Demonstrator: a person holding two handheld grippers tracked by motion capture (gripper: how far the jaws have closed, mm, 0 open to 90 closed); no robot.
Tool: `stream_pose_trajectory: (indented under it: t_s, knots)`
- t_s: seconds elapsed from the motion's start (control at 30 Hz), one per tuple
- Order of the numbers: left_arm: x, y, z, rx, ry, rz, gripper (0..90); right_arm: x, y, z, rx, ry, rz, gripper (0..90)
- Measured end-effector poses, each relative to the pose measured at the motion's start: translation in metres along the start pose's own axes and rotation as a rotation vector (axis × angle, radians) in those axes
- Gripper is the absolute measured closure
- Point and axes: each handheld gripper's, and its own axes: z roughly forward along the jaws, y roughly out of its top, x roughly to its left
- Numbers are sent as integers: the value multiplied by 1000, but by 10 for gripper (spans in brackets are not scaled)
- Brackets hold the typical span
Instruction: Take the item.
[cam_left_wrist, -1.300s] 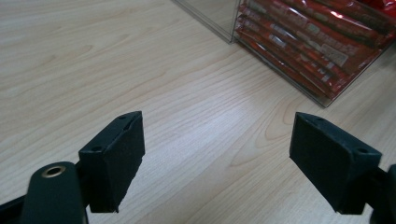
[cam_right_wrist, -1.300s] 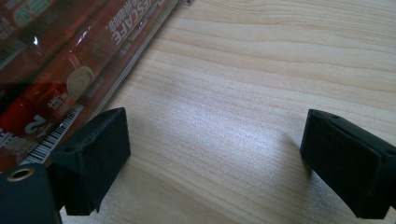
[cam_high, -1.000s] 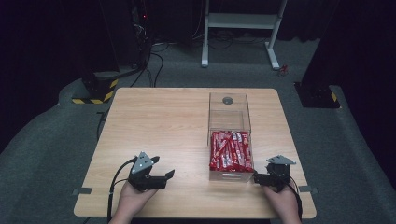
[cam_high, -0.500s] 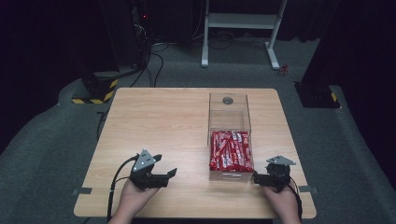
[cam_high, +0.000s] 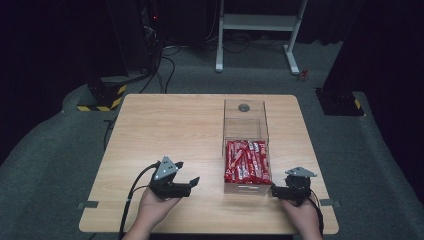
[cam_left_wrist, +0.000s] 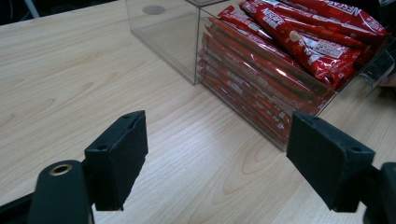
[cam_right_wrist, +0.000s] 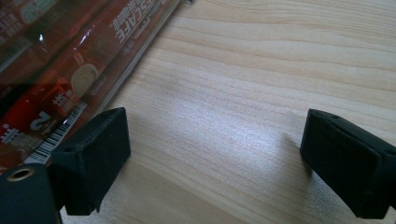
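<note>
A clear plastic box stands on the wooden table, right of centre. Its near half is packed with red coffee sachets; a small grey disc lies in the far half. My left gripper is open, held low left of the box and pointing at it. In the left gripper view my left gripper holds nothing, and the sachets lie ahead behind the box wall. My right gripper is open by the box's near right corner. In the right gripper view my right gripper spans bare wood, with the sachets at left.
The left half of the table is bare wood. Beyond the far edge stand a white metal frame and a yellow-black striped base on the grey floor. A black cable trails from the left gripper toward the near edge.
My left gripper has shifted a little to the right, toward the box. The right gripper and the box have stayed put.
</note>
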Motion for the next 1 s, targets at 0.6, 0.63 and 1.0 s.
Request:
stream_pose_trajectory:
  t_s: [0.6, 0.63, 1.0]
  knots:
    - [-7, 14, 8, 4, -7, -19, 215, 0, 0, 0, -4, 6, -12, 86]
    - [-6, 15, 8, 3, -8, -15, 216, 0, 0, 0, -3, 6, -10, 86]
    - [-13, 24, 11, -26, -40, 11, 218, 0, 0, 0, -1, 10, -13, 86]
